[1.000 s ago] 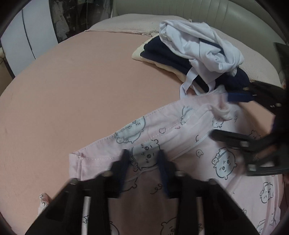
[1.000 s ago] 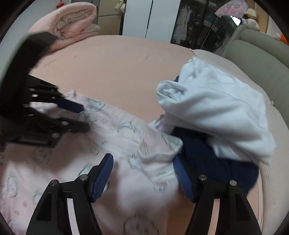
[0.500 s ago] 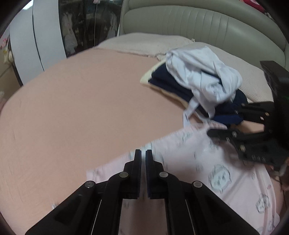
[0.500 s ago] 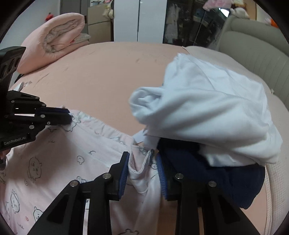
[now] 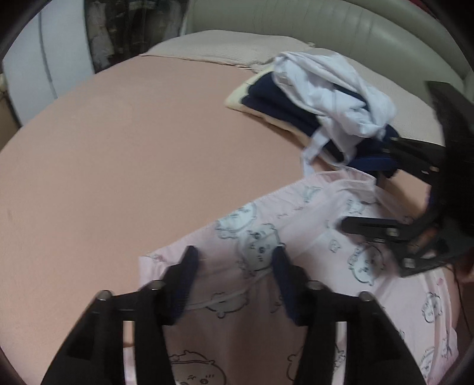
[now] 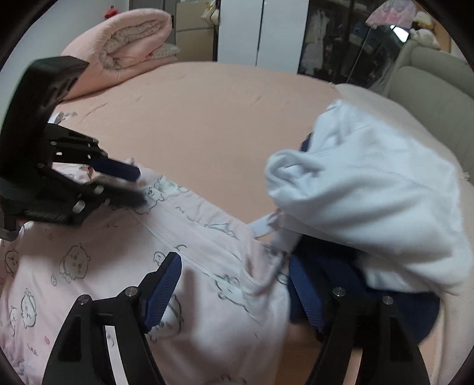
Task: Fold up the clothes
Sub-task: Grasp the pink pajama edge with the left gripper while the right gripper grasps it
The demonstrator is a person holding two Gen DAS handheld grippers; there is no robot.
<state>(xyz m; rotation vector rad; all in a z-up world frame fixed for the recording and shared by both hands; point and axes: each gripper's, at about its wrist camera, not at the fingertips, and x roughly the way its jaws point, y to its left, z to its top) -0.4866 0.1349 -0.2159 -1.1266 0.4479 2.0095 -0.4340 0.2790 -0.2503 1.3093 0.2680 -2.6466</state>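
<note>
A wide bed [image 5: 124, 142] in a peach-pink sheet is filling most of both views. A padded grey-beige headboard [image 5: 311, 26] is curving along its far edge, with a pale pillow [image 5: 225, 47] lying below it. A rolled pink quilt [image 6: 118, 50] is sitting at the far left corner. White wardrobe doors [image 6: 240, 29] are standing beyond, beside a dark open closet [image 6: 334, 41] of hanging garments

Black hand-held gripper [image 5: 234, 260] frames, ribbed blue pads, silver screws.
</note>
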